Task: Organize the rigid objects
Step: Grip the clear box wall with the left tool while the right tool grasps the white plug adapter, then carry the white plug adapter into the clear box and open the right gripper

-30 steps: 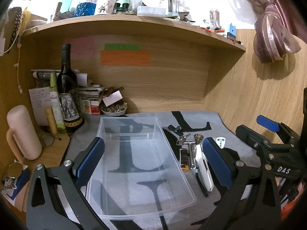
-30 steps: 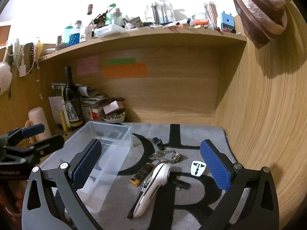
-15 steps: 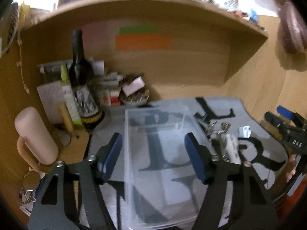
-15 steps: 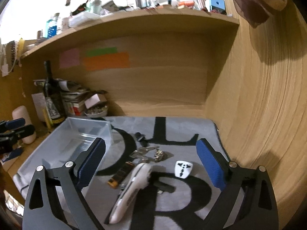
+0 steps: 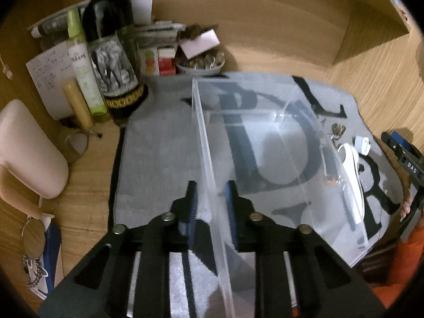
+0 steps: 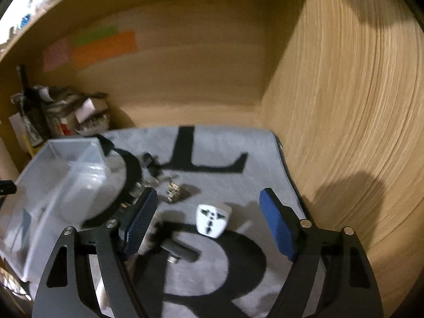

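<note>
A clear plastic bin (image 5: 265, 143) stands empty on a grey mat with black letters (image 5: 159, 145). My left gripper (image 5: 211, 198) straddles the bin's left wall near its front corner. Its jaws are closing, and a thin gap still shows on each side of the wall. To the bin's right lie a white plug adapter (image 6: 210, 220), a black stick (image 6: 181, 249), a key bunch (image 6: 173, 192) and a white handheld device (image 5: 349, 159). My right gripper (image 6: 208, 194) hangs over the adapter with its jaws closing; the adapter lies between the fingers, untouched.
A wine bottle (image 5: 111, 39), a green tube (image 5: 82, 63), papers and a bowl of small items (image 5: 201, 61) crowd the back left corner. A pink cylinder (image 5: 26, 148) lies left of the mat. A wooden side wall (image 6: 344, 106) rises close on the right.
Both grippers moved forward and tipped down toward the mat. The left jaws narrowed from wide open around the bin's left wall. The right jaws narrowed a little above the adapter.
</note>
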A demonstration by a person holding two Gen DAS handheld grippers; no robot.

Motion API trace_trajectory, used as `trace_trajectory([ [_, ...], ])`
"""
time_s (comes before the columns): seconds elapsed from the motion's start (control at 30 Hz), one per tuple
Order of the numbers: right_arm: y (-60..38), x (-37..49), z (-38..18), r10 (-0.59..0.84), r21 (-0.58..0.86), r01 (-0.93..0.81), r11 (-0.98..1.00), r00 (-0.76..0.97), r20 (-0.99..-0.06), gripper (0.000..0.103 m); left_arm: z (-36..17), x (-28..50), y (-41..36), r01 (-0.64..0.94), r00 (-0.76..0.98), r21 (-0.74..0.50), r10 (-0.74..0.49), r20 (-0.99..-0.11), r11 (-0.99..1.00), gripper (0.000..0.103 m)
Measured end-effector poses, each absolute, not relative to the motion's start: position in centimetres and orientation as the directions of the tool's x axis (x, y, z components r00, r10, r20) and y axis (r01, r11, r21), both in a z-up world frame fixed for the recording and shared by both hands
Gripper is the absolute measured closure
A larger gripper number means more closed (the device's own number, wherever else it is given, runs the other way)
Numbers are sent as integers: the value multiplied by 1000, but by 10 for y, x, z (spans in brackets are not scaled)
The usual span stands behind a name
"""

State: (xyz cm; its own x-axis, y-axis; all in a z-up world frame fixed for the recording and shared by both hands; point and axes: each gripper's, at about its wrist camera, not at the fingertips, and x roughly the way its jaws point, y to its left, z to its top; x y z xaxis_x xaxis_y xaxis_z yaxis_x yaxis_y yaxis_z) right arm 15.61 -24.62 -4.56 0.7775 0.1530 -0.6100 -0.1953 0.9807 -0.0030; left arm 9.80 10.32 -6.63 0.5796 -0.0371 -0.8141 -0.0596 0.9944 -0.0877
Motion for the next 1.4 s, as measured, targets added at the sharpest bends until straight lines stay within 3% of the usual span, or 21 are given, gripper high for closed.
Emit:
trace_trajectory([
  [0.17, -256, 170, -65, 131, 4, -175, 985, 722, -680, 31, -73, 100, 104, -39, 546, -117, -77, -834, 992, 95],
  [0.6, -256, 206, -106, 155, 62, -175, 983, 588, -794, 39, -75, 99, 103, -18, 555, -100, -73, -828, 995, 95],
  [0.73, -249, 213, -114, 174, 72, -200, 977, 561, -810, 64, -75, 99, 103, -15, 558, -100, -74, -826, 995, 95],
  [0.77, -249, 215, -115, 172, 70, -199, 977, 558, -812, 64, -75, 99, 104, -14, 559, -102, -76, -826, 995, 95],
  [1.4, -210, 177, -46, 242, 42, -293, 955, 692, -680, 65, -75, 97, 102, -1, 568, -93, -76, -819, 996, 95],
])
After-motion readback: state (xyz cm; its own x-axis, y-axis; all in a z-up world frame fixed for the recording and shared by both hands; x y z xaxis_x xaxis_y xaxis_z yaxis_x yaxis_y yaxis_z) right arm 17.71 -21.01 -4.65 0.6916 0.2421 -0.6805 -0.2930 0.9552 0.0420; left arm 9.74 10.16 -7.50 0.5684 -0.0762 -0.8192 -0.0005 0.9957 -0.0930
